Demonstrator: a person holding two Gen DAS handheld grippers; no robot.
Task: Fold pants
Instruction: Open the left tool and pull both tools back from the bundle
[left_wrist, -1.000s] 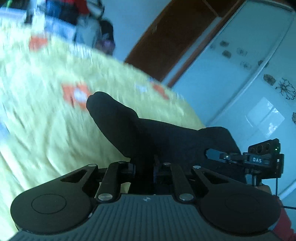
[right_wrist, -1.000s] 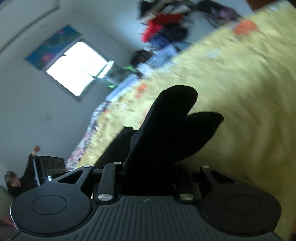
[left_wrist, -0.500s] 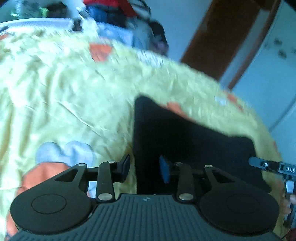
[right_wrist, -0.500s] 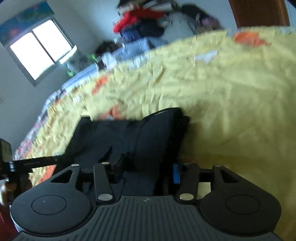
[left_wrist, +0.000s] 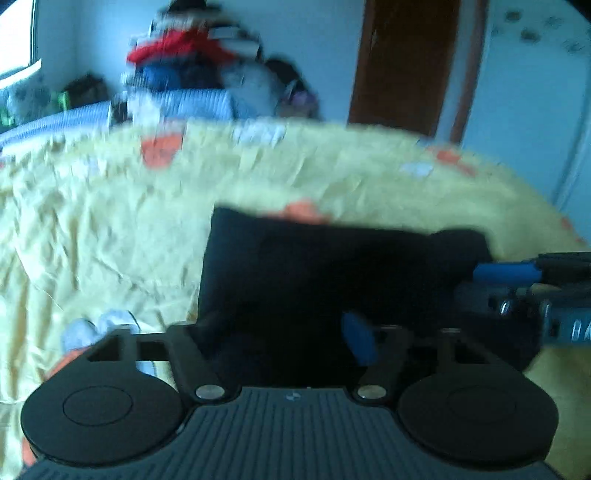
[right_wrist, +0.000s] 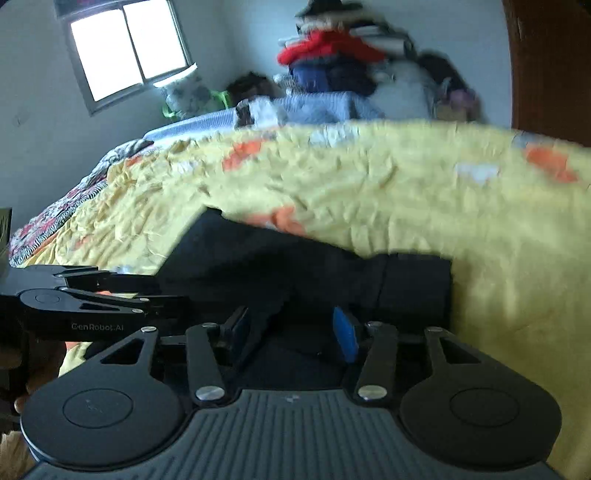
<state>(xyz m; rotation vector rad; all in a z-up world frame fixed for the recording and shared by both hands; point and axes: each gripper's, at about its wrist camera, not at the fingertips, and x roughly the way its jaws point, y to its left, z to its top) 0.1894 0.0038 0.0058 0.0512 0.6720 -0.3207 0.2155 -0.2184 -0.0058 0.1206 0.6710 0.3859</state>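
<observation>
The black pants lie folded into a flat rectangle on the yellow bedspread. My left gripper is open over their near left edge, with nothing between its fingers. My right gripper is open over the near right part of the pants, its blue pads apart. The right gripper also shows at the right of the left wrist view. The left gripper also shows at the left of the right wrist view.
The yellow bedspread with orange patches covers the bed. A pile of clothes sits at the far end by the wall. A window is at the left, a brown door and a white wardrobe at the right.
Both grippers lowered the lifted pants onto the bed, opened and let go. The pants now lie flat, folded over.
</observation>
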